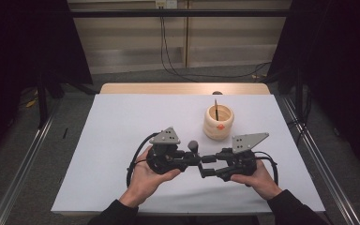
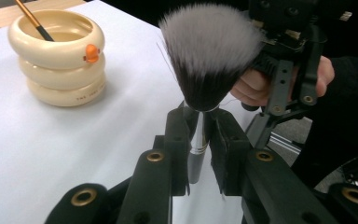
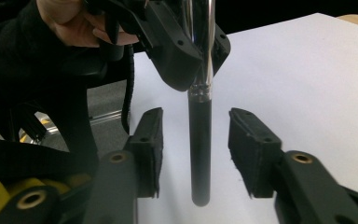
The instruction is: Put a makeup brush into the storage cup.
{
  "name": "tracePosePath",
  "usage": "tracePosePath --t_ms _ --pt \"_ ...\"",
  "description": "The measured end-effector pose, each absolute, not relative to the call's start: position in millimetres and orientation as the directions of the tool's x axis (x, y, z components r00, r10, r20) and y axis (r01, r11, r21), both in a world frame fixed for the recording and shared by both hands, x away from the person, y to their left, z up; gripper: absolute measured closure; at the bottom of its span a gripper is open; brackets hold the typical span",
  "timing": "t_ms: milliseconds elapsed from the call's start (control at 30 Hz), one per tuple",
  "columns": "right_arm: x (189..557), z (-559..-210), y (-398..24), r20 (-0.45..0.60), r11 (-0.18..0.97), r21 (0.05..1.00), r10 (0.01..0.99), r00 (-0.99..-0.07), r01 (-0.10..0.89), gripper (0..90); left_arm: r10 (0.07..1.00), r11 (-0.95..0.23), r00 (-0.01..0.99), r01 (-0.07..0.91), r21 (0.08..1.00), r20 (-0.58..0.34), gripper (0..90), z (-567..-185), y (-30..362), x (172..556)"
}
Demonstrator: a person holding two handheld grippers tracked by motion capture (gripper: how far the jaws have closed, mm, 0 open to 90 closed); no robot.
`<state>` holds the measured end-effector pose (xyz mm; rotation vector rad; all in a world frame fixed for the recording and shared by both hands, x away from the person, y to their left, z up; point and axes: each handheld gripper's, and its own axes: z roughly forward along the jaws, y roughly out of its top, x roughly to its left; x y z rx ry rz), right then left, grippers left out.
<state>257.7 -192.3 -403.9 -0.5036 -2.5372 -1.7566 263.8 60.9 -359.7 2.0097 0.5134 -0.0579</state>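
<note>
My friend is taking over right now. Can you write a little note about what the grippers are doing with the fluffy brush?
Left gripper: shut on the makeup brush, clamped at its silver collar, bristles up.
Right gripper: jaws either side of the brush's black handle, not touching it yet.
Cream ring-shaped holder: stands farther back on the white table, with a thin brush already inside.
Done: fluffy brush lifted off the table.
Left: probably close the right gripper on the handle, release the left, then likely put the brush in the holder.

High view overhead, facing forward-down; both claw views close — sharing the brush (image 2: 200, 65).
</note>
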Motion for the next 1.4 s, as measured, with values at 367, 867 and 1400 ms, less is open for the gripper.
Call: tracePosePath --t_ms 367,867,1400 --pt "259.2 -404.3 -186.7 0.191 0.330 0.906 0.237 -0.953 0.264 71.0 0.317 -0.399 0.911 0.379 0.835 -0.262 77.7 -362.5 55.7 262.1" --pt "258.8 -404.0 -185.5 0.175 0.335 0.908 0.239 -0.955 0.250 79.4 0.307 -0.384 0.913 0.376 0.843 -0.268 77.6 -365.4 54.8 262.5" --pt "258.3 -402.9 -186.0 0.154 0.335 0.912 0.255 -0.955 0.237 79.6 0.301 -0.320 0.917 0.356 0.878 -0.262 71.1 -364.7 58.1 262.7"
